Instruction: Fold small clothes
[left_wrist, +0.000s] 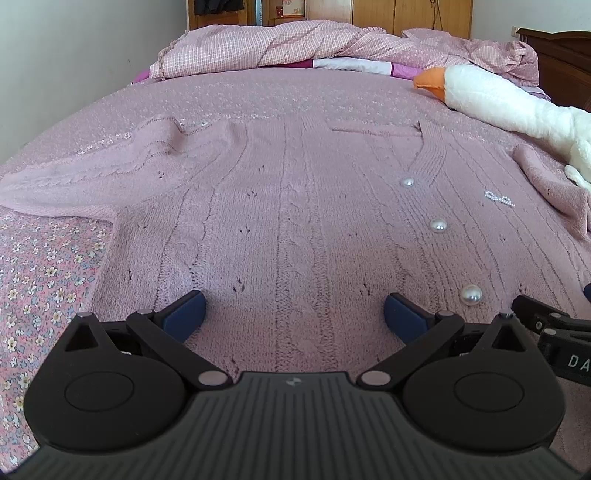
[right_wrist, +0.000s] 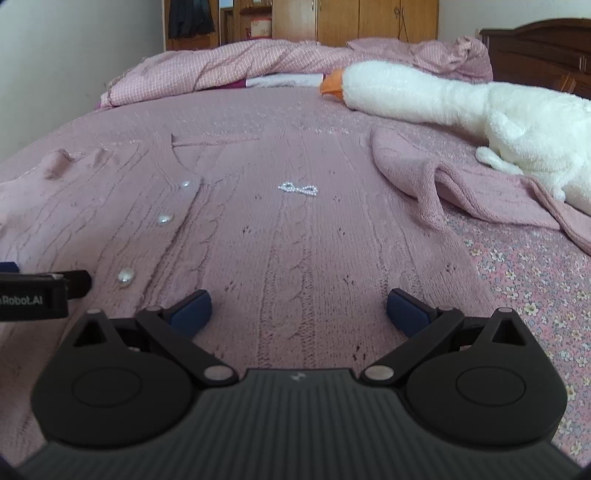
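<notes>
pink cardigan (left_wrist: 295, 206) flat, three pearl buttons (left_wrist: 438, 225); two claws spread.

The bed (left_wrist: 48, 280) has a pink sheet with little flowers on it. A pink knitted cardigan (left_wrist: 295, 229) lies flat and spread out on the bed, with its sleeves out to the sides. A white toy goose (right_wrist: 461, 107) with an orange beak lies on the bed, touching one sleeve. A crumpled pink blanket (left_wrist: 295, 44) is bunched at the far end.
</notes>
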